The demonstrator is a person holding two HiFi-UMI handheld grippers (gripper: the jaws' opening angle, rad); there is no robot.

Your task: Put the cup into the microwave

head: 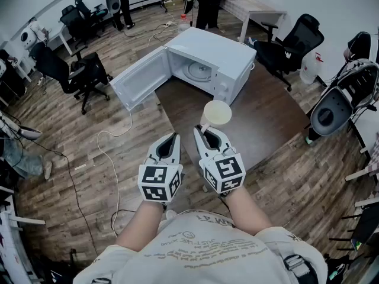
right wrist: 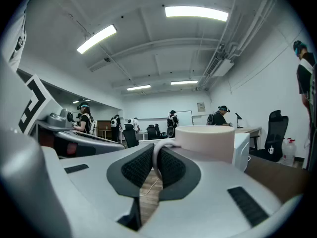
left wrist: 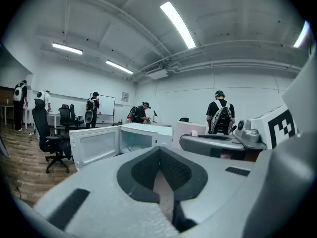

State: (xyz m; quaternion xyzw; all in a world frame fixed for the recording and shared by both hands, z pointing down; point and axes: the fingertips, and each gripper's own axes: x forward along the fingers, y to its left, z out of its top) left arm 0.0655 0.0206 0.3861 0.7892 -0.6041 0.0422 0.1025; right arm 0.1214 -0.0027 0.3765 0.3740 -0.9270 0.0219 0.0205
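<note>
A pale cup (head: 217, 112) hangs above the brown table (head: 266, 123), held by its handle in my right gripper (head: 203, 129), which is shut on it. In the right gripper view the cup (right wrist: 205, 142) stands upright just past the jaws, its handle (right wrist: 156, 155) pinched between the pads. The white microwave (head: 204, 64) sits at the table's far side with its door (head: 141, 77) swung open to the left; its turntable shows inside. My left gripper (head: 173, 139) is shut and holds nothing, level with the right one. The open microwave (left wrist: 124, 142) lies ahead in the left gripper view.
Black office chairs (head: 77, 73) stand left of the table and another (head: 290, 43) to the right. A white cable (head: 112, 141) trails over the wooden floor. Several people stand at desks at the far end of the room (head: 204, 2).
</note>
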